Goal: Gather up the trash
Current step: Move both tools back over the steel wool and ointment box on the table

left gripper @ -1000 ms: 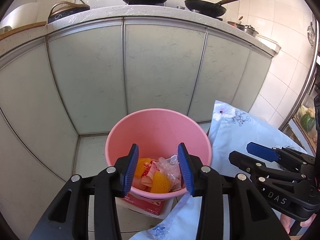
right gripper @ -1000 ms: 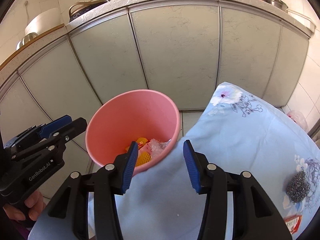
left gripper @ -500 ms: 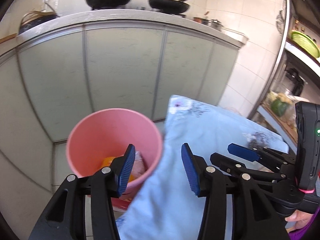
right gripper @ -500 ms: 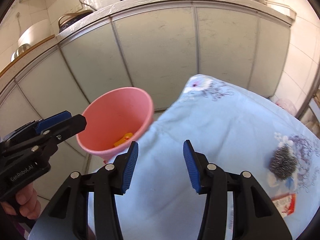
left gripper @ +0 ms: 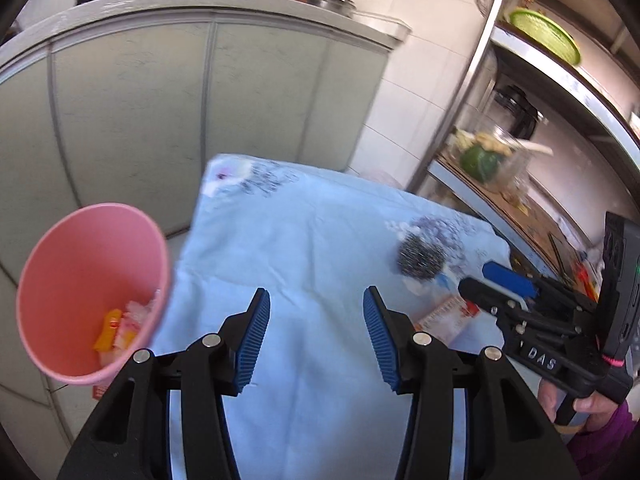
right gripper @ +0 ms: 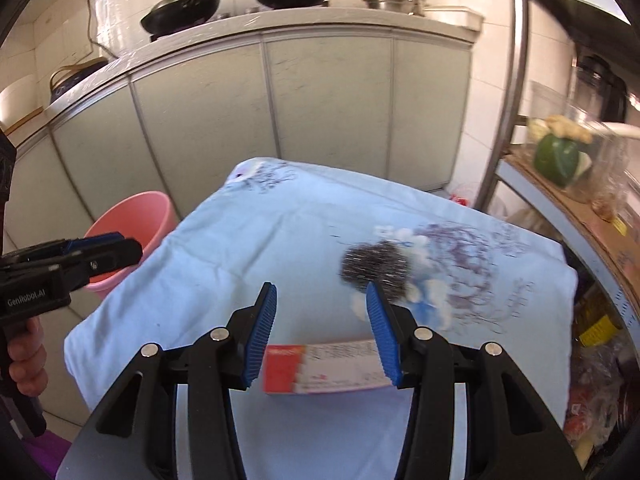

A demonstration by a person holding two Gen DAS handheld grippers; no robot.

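Trash in pink bin only in left view, both hand-held grippers open

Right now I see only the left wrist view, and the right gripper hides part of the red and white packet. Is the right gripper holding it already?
Observer: No. The right gripper is open. The packet lies flat on the blue cloth low between its fingers, not pinched.
Operator: Does the steel scourer touch the packet?
Observer: No. The steel scourer lies apart, further out on the cloth, just past one fingertip.
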